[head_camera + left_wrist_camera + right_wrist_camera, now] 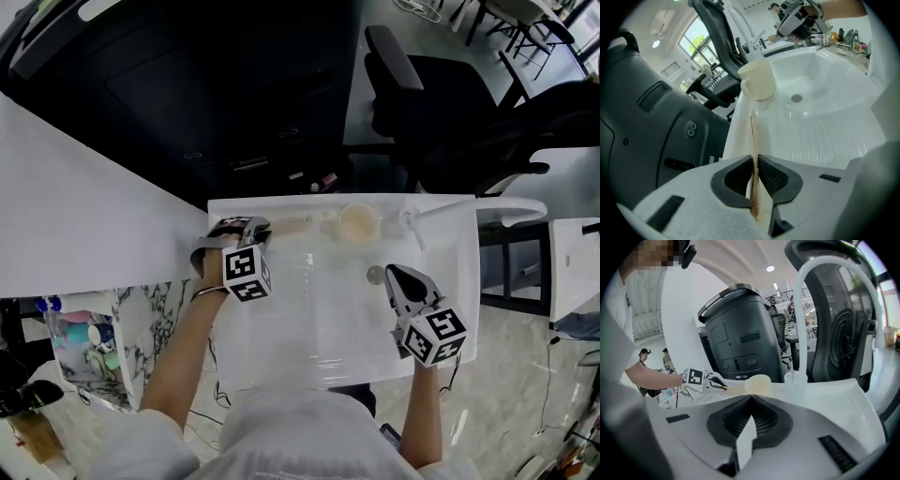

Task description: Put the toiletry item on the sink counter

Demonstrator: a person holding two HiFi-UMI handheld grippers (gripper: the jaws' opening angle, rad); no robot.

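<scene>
On my head feed the white sink worktop [272, 204] lies straight below me, and my left claw [251, 228] sits at its far left corner. That claw's own camera shows it clenched on the toiletry item [753, 136], a thin pale-brown stick pinched edge-on between the dark pads [774, 177]. From the grip the stick runs rightward along the far ledge of the worktop, and its free end comes just beside the foot of a cream cup [359, 223]. I cannot tell from either feed whether the stick rests on the ledge or hangs just above it. The cup stands upright on the far ledge, about midway along it, with the base of the white faucet [798, 315] just to its right. My right claw [389, 270] hovers over the basin [328, 319] on the near right side, well apart from the left one. Its tips point to the far side and sit just beside the round drain [375, 274]. Its own camera shows the jaws pressed together with nothing between them. Beyond the far edge of the sink stands a large dark housing [234, 94], and a black office chair [431, 103] stands to the far right.
</scene>
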